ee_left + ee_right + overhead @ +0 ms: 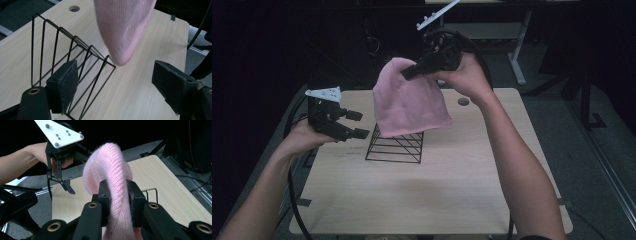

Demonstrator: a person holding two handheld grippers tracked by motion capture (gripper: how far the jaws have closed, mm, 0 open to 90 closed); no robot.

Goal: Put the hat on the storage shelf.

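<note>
Pinching the soft, light pink hat at its crown, the right gripper is lifting it; the left gripper is waiting, jaws apart.

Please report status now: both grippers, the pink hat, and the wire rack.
Right gripper shut on pink hat, hat held above wire rack. Left gripper open, beside rack. Nothing blocking.

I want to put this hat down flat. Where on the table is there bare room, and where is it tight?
The near half of the table, between the wire rack and the front edge, is bare. So is the right side, from the rack to the right edge. It is crowded at the back left, where the pink hat hangs over the rack and the left gripper hovers open.
</note>
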